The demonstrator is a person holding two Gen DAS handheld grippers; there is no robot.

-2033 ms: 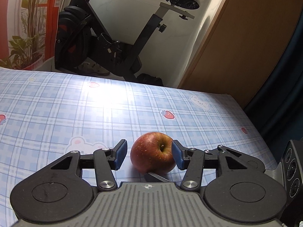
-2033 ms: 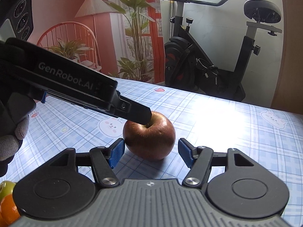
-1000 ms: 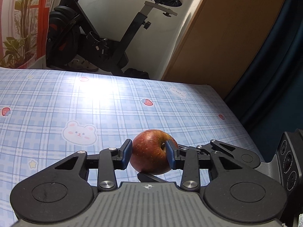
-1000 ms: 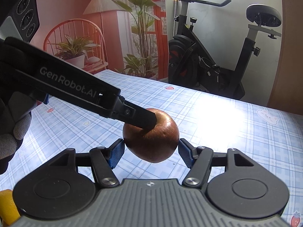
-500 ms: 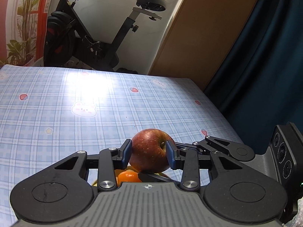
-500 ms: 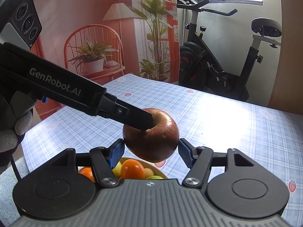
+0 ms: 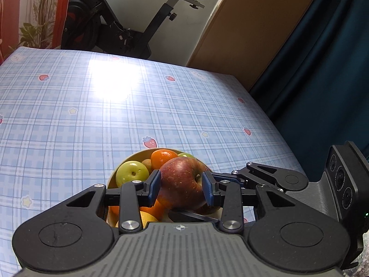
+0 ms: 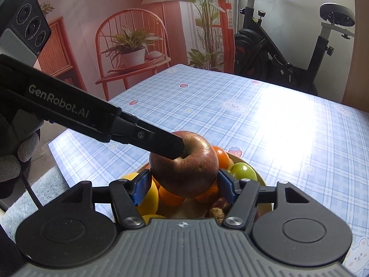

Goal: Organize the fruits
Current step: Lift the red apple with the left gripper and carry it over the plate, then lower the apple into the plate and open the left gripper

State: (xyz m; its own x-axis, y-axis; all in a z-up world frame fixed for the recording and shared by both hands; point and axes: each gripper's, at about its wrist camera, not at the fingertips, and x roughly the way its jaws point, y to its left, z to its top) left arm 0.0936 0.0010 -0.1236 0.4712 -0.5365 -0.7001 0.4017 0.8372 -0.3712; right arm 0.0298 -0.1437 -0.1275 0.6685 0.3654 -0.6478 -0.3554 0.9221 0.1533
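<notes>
Both grippers have swung across the blue plaid tablecloth [image 7: 96, 106] since the earlier frames, and now a beige round bowl [image 7: 129, 159] heaped with fruit sits under the big red apple [image 7: 182, 182], where before there was only bare cloth beneath it. What a carry!

Left gripper [image 7: 181, 185] has its blue pads pressed on the apple at nine and three o'clock, jaws narrow and clamped, one finger crossing the stem dimple as the right wrist view shows it. Right gripper [image 8: 184, 185] brackets the same apple [image 8: 184, 165], jaws at a middling spread, blue pads right at the skin on both flanks; it looks like a second grip, shared for steadiness on a heavy, round, slippery fruit.

The apple hangs just above the pile, not yet resting on it. Below it, in the left wrist view: a green apple [image 7: 132, 174] at ten o'clock of the bowl, a small orange [image 7: 164, 158] at twelve, more orange fruit underneath. The right view adds a yellow fruit [image 8: 147, 195] at nine o'clock.

My read: this is the set-down step. The heap is already full, so the apple wants lowering into a hollow between fruits, or it may roll off over the rim once both pairs of jaws part.
</notes>
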